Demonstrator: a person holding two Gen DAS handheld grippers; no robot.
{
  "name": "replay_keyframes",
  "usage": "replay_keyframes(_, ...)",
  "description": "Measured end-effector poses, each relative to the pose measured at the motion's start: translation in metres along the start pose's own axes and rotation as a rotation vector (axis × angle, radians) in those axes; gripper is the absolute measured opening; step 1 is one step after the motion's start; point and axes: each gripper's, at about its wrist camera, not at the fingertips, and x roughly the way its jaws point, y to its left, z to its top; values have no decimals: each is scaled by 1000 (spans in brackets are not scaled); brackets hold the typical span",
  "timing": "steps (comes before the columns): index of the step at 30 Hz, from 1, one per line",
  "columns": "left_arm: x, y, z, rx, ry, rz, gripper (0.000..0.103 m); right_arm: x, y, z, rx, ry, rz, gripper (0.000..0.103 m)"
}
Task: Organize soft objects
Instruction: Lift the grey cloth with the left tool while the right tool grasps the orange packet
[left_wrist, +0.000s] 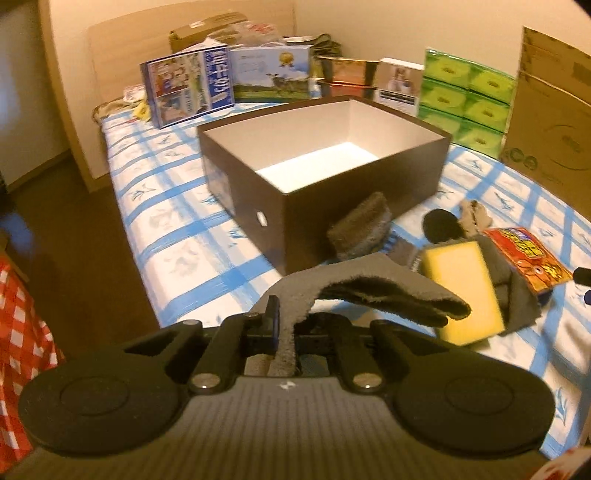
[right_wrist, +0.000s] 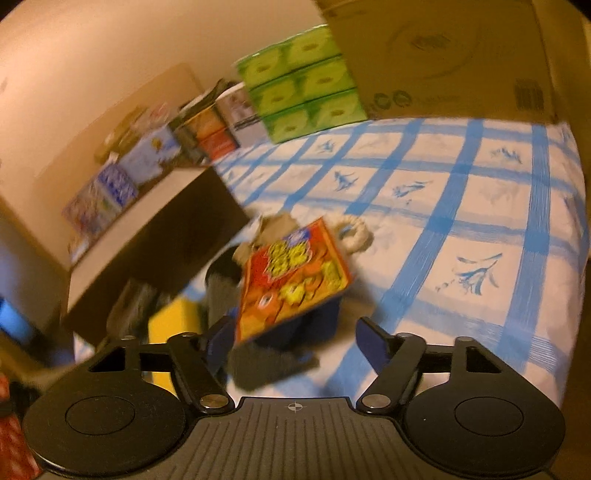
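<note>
My left gripper (left_wrist: 282, 317) is shut on a grey fuzzy cloth (left_wrist: 369, 291) and holds it above the bed, in front of the open brown box (left_wrist: 255, 177) with a white, empty inside. On the bed to the right lie a yellow sponge (left_wrist: 465, 291), a folded grey cloth (left_wrist: 358, 227), a black round soft thing (left_wrist: 443, 223), a grey plush (left_wrist: 476, 216) and a red-orange snack box (left_wrist: 528, 260). My right gripper (right_wrist: 295, 339) is open over the snack box (right_wrist: 291, 277) and a dark cloth (right_wrist: 266, 365). A white fabric ring (right_wrist: 352, 232) lies beyond.
Books and boxes (left_wrist: 207, 83) line the wall at the bed's head. Green tissue packs (left_wrist: 469, 98) and a large cardboard box (left_wrist: 554, 118) stand at the right. The blue-checked bedspread (right_wrist: 461, 206) spreads right. The floor (left_wrist: 74, 236) lies left of the bed.
</note>
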Motion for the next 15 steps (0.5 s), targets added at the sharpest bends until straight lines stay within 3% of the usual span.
replay_keyframes(6,7,16,1,-35,20,57,6,26,-29,17,173,-7,29,58)
replay_keyframes(8,9,20,1,-42,25,70,6,35,-33,20,203,-6,42,49)
replay_keyframes(11,11,22,1,-45,25,77,6,41,-34,23,222,-9,59,30)
replay_keyframes(15,15,21,2,-42,33,78,6,33,-22,28,172,-82,78,23)
